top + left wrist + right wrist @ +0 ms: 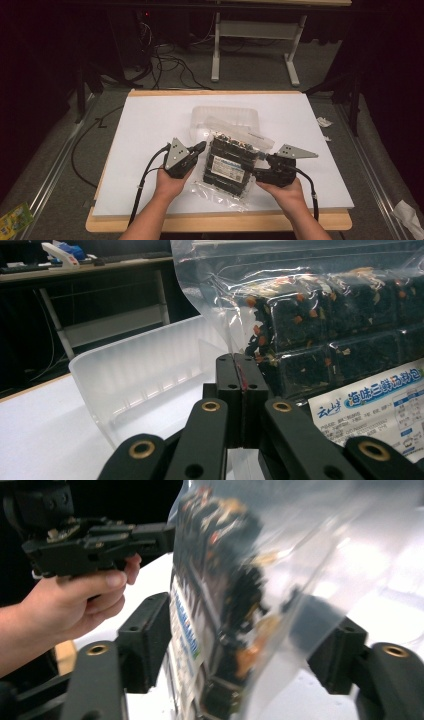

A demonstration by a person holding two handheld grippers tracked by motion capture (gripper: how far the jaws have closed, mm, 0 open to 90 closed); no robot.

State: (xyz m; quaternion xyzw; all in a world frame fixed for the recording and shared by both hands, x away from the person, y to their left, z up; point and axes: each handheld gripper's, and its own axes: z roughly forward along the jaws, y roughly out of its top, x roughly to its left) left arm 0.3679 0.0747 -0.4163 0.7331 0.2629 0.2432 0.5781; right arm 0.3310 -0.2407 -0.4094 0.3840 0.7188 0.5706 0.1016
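from the high view, a clear bag of dark food blocks (229, 162) lies near the middle of the white counter (150, 130), just in front of an empty clear plastic tray (224, 119). the left gripper (199, 149) meets the bag's left edge and the right gripper (260, 165) sits at its right edge, each held in a hand coming up from the bottom.

in the left gripper view, the fingers (232, 390) are pressed together with a thin strip of the bag's clear film (220, 305) pinched between them. the dark blocks and a white and blue label (370, 405) show through the plastic to the right, and the tray (145, 375) stands behind on the left.

in the right gripper view, the fingers (145, 640) stand wide apart with the bag (230, 605) hanging between them, blurred; the pads do not seem to be pressing on it. beyond it, the person's other hand (75, 605) grips the left gripper at the bag's far edge.
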